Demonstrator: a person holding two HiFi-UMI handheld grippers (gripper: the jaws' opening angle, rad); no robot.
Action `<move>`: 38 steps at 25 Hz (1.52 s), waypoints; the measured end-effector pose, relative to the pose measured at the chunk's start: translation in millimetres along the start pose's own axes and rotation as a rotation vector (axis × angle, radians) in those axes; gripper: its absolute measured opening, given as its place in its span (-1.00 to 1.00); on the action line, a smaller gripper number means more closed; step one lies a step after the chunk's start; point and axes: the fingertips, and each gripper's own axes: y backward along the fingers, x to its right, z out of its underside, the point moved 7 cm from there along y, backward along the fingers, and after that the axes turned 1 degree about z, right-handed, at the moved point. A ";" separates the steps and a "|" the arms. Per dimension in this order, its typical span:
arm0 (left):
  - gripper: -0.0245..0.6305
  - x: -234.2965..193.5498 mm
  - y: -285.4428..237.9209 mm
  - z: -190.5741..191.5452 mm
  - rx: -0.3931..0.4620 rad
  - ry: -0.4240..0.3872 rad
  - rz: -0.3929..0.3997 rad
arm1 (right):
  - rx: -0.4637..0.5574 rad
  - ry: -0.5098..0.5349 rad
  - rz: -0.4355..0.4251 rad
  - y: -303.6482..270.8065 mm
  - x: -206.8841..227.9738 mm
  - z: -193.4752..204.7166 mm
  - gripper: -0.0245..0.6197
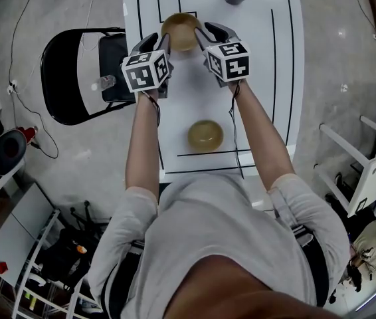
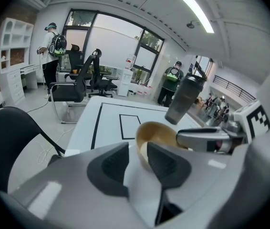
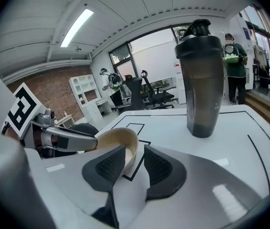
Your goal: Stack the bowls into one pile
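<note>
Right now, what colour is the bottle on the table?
The bottle is dark smoky grey; clearest in the right gripper view.

left gripper (image 1: 159, 44): jaws are held apart, the tan bowl (image 1: 180, 30) rim is seen between them, unpressed | right gripper (image 1: 208, 36): jaws are held apart, the opposite rim is seen between them, unpressed | both grippers: are tilted downward, angled toward each other | left forearm (image 1: 141, 145), right forearm (image 1: 258, 128): are stretched forward
</note>
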 end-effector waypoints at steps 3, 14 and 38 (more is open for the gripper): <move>-0.56 5.6 -4.1 3.8 -0.016 0.005 0.032 | -0.012 -0.007 -0.021 -2.6 -2.8 2.9 -0.54; -0.56 25.7 20.8 2.7 0.003 -0.044 0.045 | 0.028 0.009 0.010 22.9 -12.7 -2.4 -0.81; -0.56 82.2 116.5 39.3 0.020 -0.108 0.114 | 0.127 0.005 0.106 141.4 -65.5 18.1 -0.86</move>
